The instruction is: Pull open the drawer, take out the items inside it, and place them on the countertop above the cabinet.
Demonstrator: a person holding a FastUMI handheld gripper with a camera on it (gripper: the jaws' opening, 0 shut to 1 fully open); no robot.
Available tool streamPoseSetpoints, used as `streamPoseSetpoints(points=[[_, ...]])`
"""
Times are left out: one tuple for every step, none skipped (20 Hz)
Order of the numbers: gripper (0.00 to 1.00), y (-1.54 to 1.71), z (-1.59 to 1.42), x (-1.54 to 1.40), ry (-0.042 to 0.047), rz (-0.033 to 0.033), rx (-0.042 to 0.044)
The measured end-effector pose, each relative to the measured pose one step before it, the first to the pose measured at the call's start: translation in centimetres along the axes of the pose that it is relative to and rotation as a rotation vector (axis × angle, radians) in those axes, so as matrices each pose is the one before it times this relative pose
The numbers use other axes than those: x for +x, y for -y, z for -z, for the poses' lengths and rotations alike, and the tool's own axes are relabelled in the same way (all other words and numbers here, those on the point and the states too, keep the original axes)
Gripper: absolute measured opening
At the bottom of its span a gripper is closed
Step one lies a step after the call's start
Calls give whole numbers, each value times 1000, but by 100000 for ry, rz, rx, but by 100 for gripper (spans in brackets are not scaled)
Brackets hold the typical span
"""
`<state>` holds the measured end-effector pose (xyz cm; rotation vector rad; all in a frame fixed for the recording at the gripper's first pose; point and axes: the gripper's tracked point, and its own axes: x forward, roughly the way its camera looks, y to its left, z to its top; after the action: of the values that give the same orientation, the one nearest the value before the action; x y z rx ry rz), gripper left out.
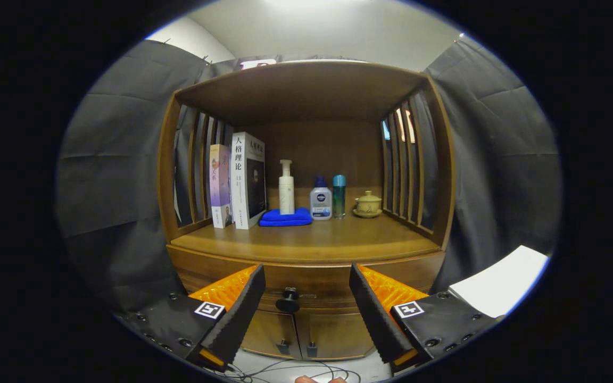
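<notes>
Drawer (306,284), closed, directly beneath the cabinet's countertop (306,242); its dark round knob (288,300) sits in the front panel. Tongs (306,298) gaping wide and empty, fingers flanking the knob, short of it. Judged step: approach, before pulling; next the fingers must advance and close on the knob. Above the knob, at the countertop's back: books (237,181), blue cloth (286,217), bottles (321,198), lidded cup (367,204).
</notes>
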<state>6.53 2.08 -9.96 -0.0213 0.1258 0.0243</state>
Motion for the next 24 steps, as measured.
streamPoseSetpoints(points=[[99,51,659,707,-996,364,-208],[99,73,760,794,-1289,445,-164],[99,-26,994,841,-1754,131,5],[99,-209,961,835,-2173,-272,250],[99,-294,1018,860,-2300,-604,352],[99,-327,802,768,-1825,-516,146],[99,-364,830,721,-1533,-308,-468],[99,-300,596,752,-1432,-40,-941],[99,-322,681,683,-1339,13,-1178],[100,-285,377,550,-743,-177,-1553],[100,-161,459,438,-613,398,-1805],[100,41,363,508,-697,902,-1423],[100,166,612,591,-914,1145,-1073],[100,96,460,408,-1112,1044,-269],[96,-46,353,317,-655,162,755],[93,-81,207,340,-373,-201,848],[90,74,54,224,19,457,505],[86,141,55,143,36,448,263],[83,-82,-66,-33,928,333,644],[79,-81,132,30,-264,359,132],[76,-406,-190,-42,422,-1547,-163],[76,-727,237,346,-1646,-1847,713],[67,278,-105,-977,1156,1049,123],[58,-62,125,679,-673,826,-1364]])
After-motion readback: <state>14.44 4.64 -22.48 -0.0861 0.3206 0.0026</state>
